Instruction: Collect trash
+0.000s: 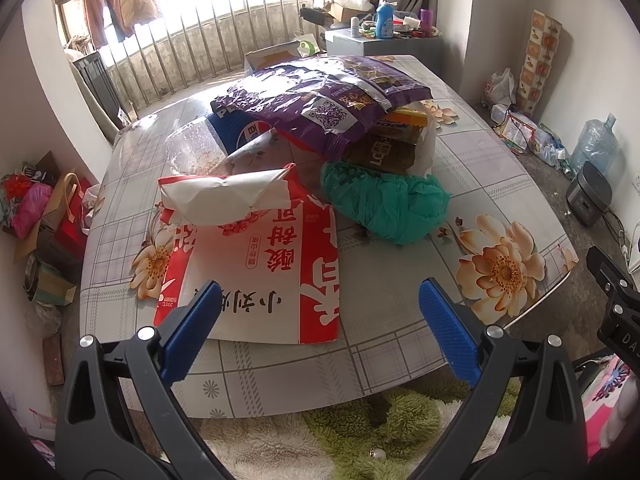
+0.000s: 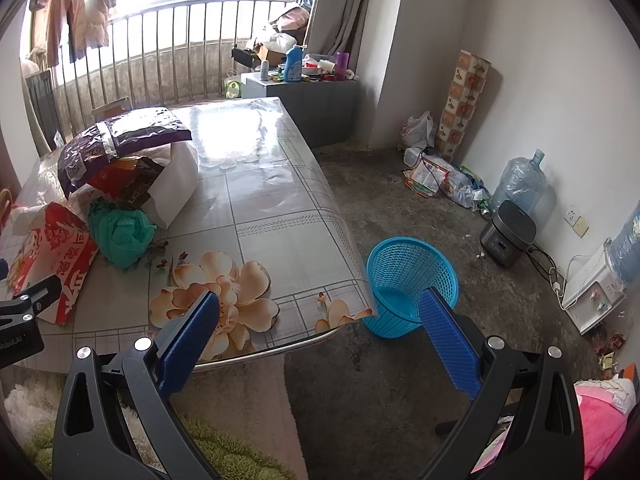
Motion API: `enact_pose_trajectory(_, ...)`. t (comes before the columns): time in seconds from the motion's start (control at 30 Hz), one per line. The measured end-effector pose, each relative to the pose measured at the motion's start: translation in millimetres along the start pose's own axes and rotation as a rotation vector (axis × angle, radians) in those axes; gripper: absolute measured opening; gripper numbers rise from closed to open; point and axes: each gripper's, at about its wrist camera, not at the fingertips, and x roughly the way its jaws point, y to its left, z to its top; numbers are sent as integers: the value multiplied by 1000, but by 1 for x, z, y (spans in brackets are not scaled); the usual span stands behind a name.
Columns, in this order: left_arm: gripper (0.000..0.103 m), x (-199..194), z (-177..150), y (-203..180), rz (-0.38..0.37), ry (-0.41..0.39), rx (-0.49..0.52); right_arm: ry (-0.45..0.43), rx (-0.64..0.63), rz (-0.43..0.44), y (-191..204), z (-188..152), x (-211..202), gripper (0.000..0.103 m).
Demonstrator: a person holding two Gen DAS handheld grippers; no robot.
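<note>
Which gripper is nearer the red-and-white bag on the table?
Left. The left gripper hangs open right over the red-and-white bag's near edge; the right gripper is off beside the table corner, facing the blue basket.

right gripper (image 2: 320, 316) open above table (image 2: 272, 216) edge, blue basket (image 2: 404, 268) beside

Both tongs (image 1: 320, 294) (image 2: 320, 304) agape, empty

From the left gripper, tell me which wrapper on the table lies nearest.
The red-and-white bag: its near edge sits between the open left gripper's fingers. The green bag and purple bag lie farther back.
</note>
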Motion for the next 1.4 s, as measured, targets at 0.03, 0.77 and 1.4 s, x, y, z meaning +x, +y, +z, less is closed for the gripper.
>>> enact_pose_trajectory(0.03,94,0,0,0,0,0,0,0,3,1,0,0,0,97)
enact_pose_trajectory(0.77,94,-18,26,41,15,-122,-83,6,-45,49,20,18,3,97)
enact_pose_trajectory(1.4,93,-14,8,191,-146,-322,-163,-5,-225,342,124,31,18,97)
